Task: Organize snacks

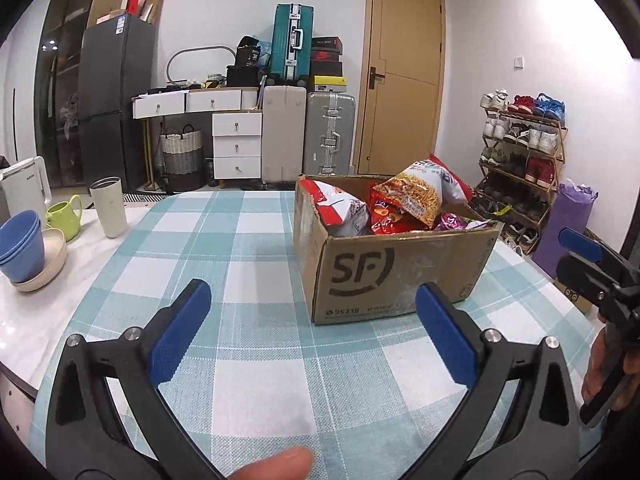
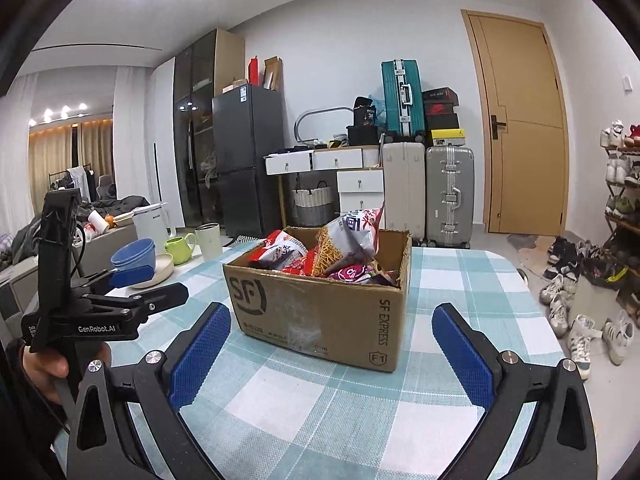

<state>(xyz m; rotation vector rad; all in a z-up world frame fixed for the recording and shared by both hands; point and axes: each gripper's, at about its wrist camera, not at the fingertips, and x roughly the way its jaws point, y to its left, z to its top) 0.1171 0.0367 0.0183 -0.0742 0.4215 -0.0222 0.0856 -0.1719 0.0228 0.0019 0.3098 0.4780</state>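
A brown SF Express cardboard box [image 1: 394, 276] [image 2: 320, 312] stands open on the checked tablecloth [image 1: 256, 368] [image 2: 320, 412]. It holds several snack bags: a red-and-white bag [image 1: 340, 210] [image 2: 280, 254], a yellow noodle-snack bag [image 1: 420, 190] [image 2: 344, 240] on top, and red and purple packs below. My left gripper [image 1: 314, 332] is open and empty, in front of the box and to its left. My right gripper [image 2: 332, 354] is open and empty, just in front of the box. Each gripper shows at the edge of the other's view.
At the table's left edge stand blue bowls [image 1: 22, 246] [image 2: 134, 254] on a cream dish, a green mug [image 1: 66, 214] [image 2: 180, 248], a white tumbler [image 1: 109, 208] [image 2: 210, 240] and a white kettle [image 1: 26, 188]. Suitcases, drawers, a fridge and a shoe rack [image 1: 520, 160] stand behind.
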